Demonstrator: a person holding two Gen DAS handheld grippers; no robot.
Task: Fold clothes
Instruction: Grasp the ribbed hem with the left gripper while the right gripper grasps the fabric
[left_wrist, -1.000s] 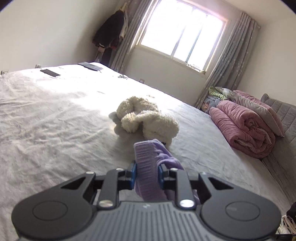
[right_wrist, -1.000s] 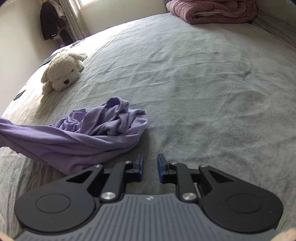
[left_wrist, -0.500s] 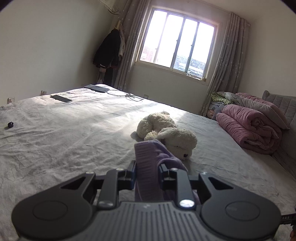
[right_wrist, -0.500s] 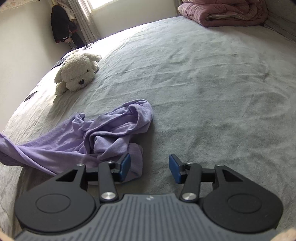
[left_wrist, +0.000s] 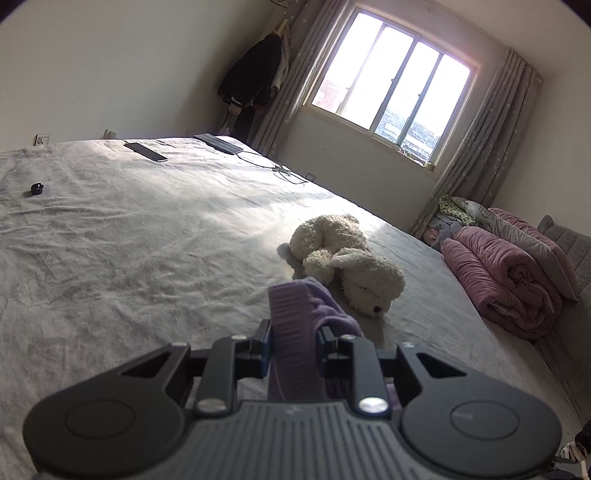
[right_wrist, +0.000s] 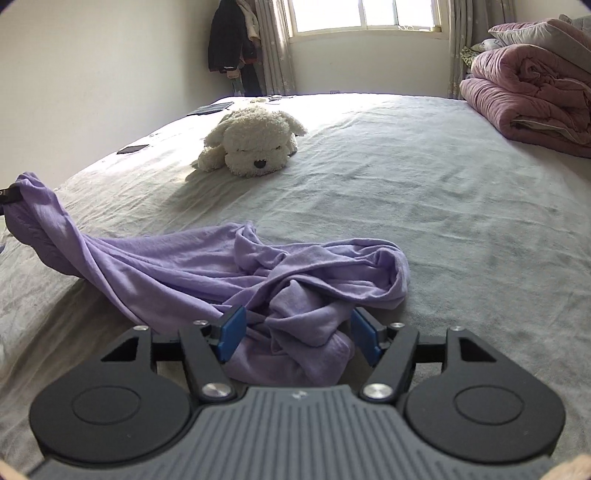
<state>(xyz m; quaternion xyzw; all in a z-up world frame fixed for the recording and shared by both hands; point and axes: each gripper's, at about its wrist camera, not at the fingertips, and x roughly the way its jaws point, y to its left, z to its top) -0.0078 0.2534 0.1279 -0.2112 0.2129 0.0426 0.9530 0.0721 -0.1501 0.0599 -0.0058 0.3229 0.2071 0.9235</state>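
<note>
Lilac garment is lying crumpled mid-bed while your left gripper is pinching its ribbed hem and your right gripper's jaws are opening around a loose fold.

left gripper: its body blocks the bed just below; the lilac garment pinched in it drops behind the body, so the hanging length goes unseen.
left gripper, right wrist view: only a dark tip at the left edge; the rest is cut off.
garment bunch: near end hidden under the right gripper, whose jaws are opening around it.
small black item: too small to identify.
dark flat objects: too distant to identify.
pink quilt: cut by the right edge.
bottom-right corner: something dark and white, clipped, unreadable.
</note>
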